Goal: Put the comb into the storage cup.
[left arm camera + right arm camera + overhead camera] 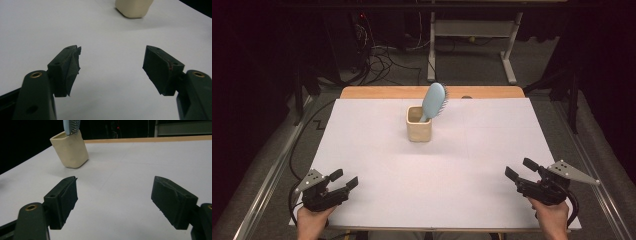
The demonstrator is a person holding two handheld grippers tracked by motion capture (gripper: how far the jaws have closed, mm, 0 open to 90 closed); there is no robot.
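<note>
A cream square cup stands on the white table sheet, toward the far middle. A light blue hairbrush stands handle-down in it, head leaning right. My left gripper rests open at the near left corner, nothing between its jaws; the cup's base lies far ahead of it. My right gripper is open at the near right, jaws wide and empty. In the right gripper view the cup and the brush's bristles sit ahead to the left.
The wooden table edge shows beyond the sheet. Behind it on the dark floor are cables and a white desk frame. Metal rails run along both sides of the table.
</note>
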